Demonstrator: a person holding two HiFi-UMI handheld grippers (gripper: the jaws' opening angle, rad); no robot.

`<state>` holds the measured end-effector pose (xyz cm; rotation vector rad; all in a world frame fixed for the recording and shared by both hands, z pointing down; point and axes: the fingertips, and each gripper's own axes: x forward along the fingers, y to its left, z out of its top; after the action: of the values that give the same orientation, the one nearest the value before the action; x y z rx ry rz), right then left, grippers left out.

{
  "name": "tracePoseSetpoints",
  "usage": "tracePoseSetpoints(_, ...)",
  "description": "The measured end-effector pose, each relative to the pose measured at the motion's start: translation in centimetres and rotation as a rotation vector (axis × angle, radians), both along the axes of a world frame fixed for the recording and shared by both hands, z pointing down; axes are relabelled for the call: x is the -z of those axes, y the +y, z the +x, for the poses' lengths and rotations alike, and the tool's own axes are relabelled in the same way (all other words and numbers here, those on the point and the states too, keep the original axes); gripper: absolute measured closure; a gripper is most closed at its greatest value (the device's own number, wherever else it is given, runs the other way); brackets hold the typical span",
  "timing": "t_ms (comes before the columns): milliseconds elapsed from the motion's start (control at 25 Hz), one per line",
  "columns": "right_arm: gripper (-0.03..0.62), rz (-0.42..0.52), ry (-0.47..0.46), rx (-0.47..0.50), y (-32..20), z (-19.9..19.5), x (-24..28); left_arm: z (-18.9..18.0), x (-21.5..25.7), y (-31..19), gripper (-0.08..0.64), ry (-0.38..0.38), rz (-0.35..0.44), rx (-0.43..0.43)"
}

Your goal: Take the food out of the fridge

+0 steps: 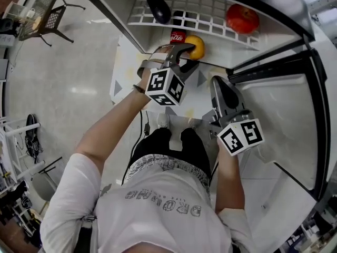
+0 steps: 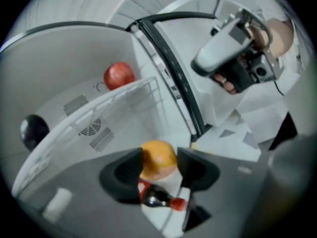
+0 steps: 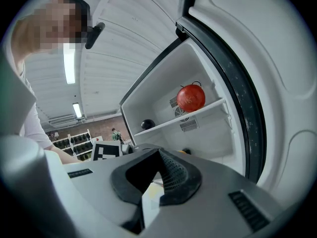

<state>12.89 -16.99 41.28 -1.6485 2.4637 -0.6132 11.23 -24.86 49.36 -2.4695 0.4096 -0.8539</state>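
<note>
1. Pale shiny floor (image 1: 63,88) fills the left of the head view. A white open fridge (image 1: 122,12) sits across the top, its door (image 1: 279,120) swung out to the right so both hands get a clear way in.
2. Left gripper (image 1: 187,54) reaches in under the white wire shelf (image 1: 200,17), top centre. Its jaws are clamped on the round orange-yellow fruit (image 1: 196,45), one black pad on each flank in the left gripper view (image 2: 159,162). Prob. gripped at the widest part so the round skin can't squirt out.
3. That fruit (image 2: 158,155) looks clear of the fridge bottom, so I judge it's the item being taken out now.
4. Small dark cola bottle w/ red cap (image 2: 158,198) lies on its side just below the fruit in the left gripper view. In the head view it shows just left of the fruit (image 1: 177,36). Close enough to get knocked, so pull back straight.
5. Right gripper (image 1: 220,86) hangs centre-right, outside the fridge by the door edge. Its jaws meet at the tips w/ nothing between them (image 3: 158,155). Prob. parked there to stay out of the left arm's way.
6. On the shelf, not yet taken: round red fruit (image 1: 242,18) top right and dark glossy rounded veg (image 1: 157,7) top centre-left. They're well apart, so each can be gripped alone.
</note>
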Motion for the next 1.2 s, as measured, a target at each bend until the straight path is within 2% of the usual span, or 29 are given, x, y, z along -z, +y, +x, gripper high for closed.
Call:
tracePoseSetpoints(640, 0.592, 0.011, 0.068, 0.006, 1.9, -0.6, 4.4, -5.6, 10.3, 3.0, 0.344, 0.263, -0.103, 0.137)
tracePoseSetpoints(1200, 0.592, 0.021, 0.110, 0.007, 3.0, 0.1, 6.3, -9.3, 14.0, 4.3, 0.347, 0.445, -0.197, 0.211)
